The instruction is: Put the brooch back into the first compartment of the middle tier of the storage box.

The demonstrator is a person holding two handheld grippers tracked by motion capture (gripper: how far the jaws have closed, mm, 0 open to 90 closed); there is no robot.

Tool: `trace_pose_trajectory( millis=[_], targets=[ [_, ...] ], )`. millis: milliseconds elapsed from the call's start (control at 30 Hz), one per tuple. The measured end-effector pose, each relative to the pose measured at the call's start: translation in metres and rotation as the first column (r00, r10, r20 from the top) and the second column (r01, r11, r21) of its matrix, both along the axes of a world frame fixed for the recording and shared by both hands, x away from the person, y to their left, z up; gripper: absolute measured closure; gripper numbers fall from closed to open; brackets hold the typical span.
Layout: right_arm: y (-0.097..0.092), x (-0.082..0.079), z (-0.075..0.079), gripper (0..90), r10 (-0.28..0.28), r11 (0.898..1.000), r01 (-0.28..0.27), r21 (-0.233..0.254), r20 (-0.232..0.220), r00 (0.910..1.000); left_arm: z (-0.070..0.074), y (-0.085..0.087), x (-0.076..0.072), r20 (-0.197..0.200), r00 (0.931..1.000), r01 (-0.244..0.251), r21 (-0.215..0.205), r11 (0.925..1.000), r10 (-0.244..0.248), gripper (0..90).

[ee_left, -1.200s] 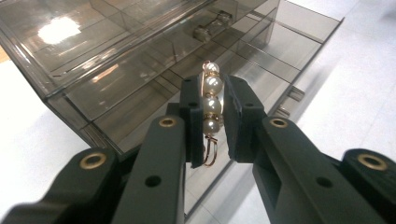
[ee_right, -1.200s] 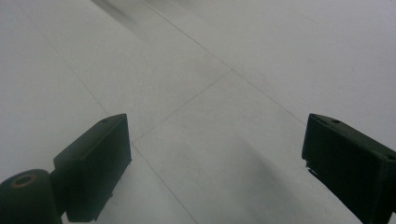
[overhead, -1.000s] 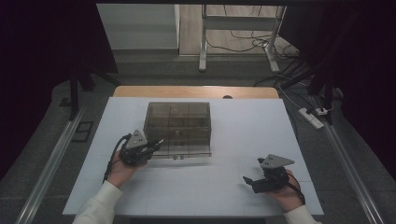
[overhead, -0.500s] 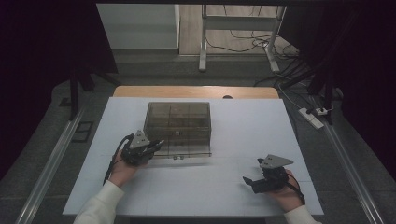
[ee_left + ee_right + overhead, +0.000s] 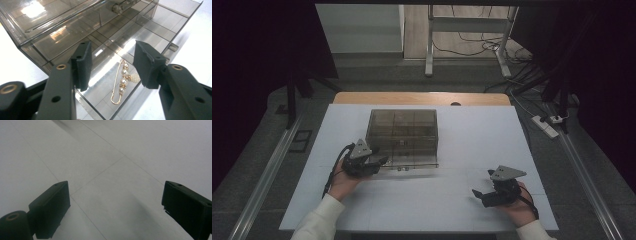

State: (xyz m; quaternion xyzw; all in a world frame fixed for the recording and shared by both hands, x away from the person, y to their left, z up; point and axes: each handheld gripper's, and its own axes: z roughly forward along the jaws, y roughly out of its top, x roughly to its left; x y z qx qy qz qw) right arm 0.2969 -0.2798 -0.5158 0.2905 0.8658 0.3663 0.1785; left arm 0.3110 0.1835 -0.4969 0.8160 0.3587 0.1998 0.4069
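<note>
**Pearl pin dropped into pulled-out drawer**

Spread under everything: a white table (image 5: pixel 472 150), wide and bare on the right gripper's side. Standing just ahead of the left gripper (image 5: pixel 379 162), a smoky clear-plastic organizer box (image 5: pixel 402 131), split into compartments, with its lowest drawer (image 5: pixel 117 42) drawn out toward the person, probably to give access from above. Lying flat on the drawer floor, in the near corner compartment, directly below and between the left gripper's jaws: a gold safety-pin brooch (image 5: pixel 120 83) strung with pearls and a small beaded cluster beside them. Touching neither pad; resting free on the clear plastic, close to the front wall.

Left gripper: jaws just opened, now standing moderately apart, gripping nothing, pin beneath the gap rather than pinched. Poised low over the drawer's near left corner, tilted downward into it, most likely because the brooch has been let go there. Cable looping back beside the sleeve.

Right gripper (image 5: pixel 482 194): resting well away to the right of the box, near the table's front edge, jaws spread wide, empty, aimed across bare tabletop. Apparently parked out of the way while the other hand does the placing.

Judged next: lifting clear of the compartment, then pushing the drawer shut, minding the pin so near the front wall.
</note>
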Motion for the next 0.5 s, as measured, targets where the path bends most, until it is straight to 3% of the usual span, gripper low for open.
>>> trace_pose_trajectory(
  millis=[500],
  targets=[
    [-0.001,0.0,0.002,7.9,-0.004,1.0,0.004,0.013,0.003,1.0,0.002,-0.002,-0.012,-0.006,0.9996,0.026,-0.004,0.9996,-0.026,40.0]
  ],
)
